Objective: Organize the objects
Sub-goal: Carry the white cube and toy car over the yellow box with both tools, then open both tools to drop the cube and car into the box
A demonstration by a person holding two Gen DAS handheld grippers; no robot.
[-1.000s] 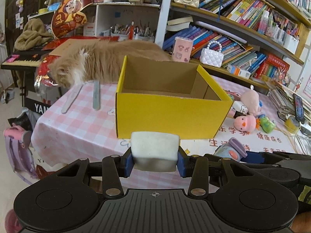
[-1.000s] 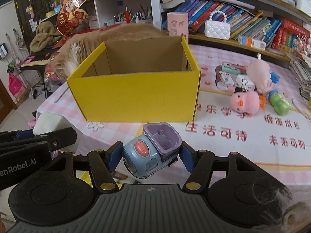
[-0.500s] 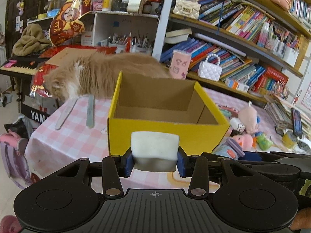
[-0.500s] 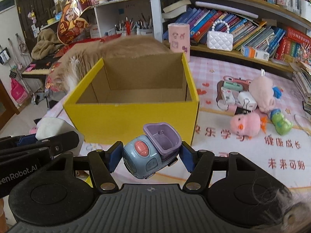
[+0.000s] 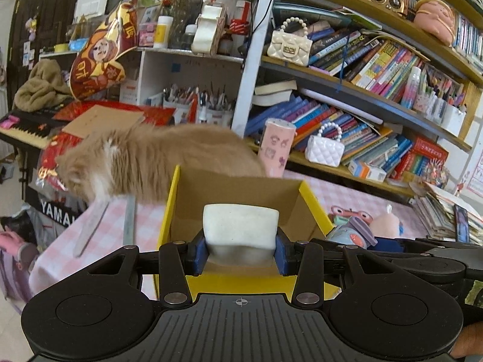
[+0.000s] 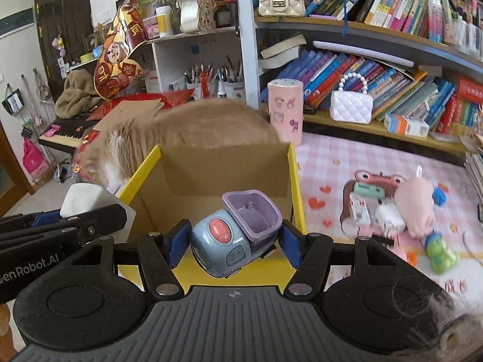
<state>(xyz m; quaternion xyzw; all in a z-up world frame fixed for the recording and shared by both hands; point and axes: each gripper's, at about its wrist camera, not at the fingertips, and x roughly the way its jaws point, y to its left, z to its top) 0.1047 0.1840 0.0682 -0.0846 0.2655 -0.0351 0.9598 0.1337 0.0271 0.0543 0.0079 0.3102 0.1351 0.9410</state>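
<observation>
A yellow cardboard box (image 5: 169,208) (image 6: 297,199) stands open-topped on the pink checked table, its inside bare where I can see it. My left gripper (image 5: 240,247) is shut on a white soft block (image 5: 240,226), held over the box's near edge. My right gripper (image 6: 234,241) is shut on a blue-grey toy truck (image 6: 223,241) with a purple tipper, also over the near edge of the box. The white block (image 6: 81,200) shows at the left of the right wrist view, and the truck (image 5: 351,233) at the right of the left wrist view.
An orange cat (image 5: 145,163) (image 6: 187,126) lies on the table right behind the box. Plush toys and small items (image 6: 401,208) lie on the table to the right. Two flat grey strips (image 5: 129,220) lie left of the box. Bookshelves (image 5: 362,96) stand behind.
Both grippers have risen and moved forward with their objects, from in front of the box's front wall to over its near edge. The grips have not changed.
</observation>
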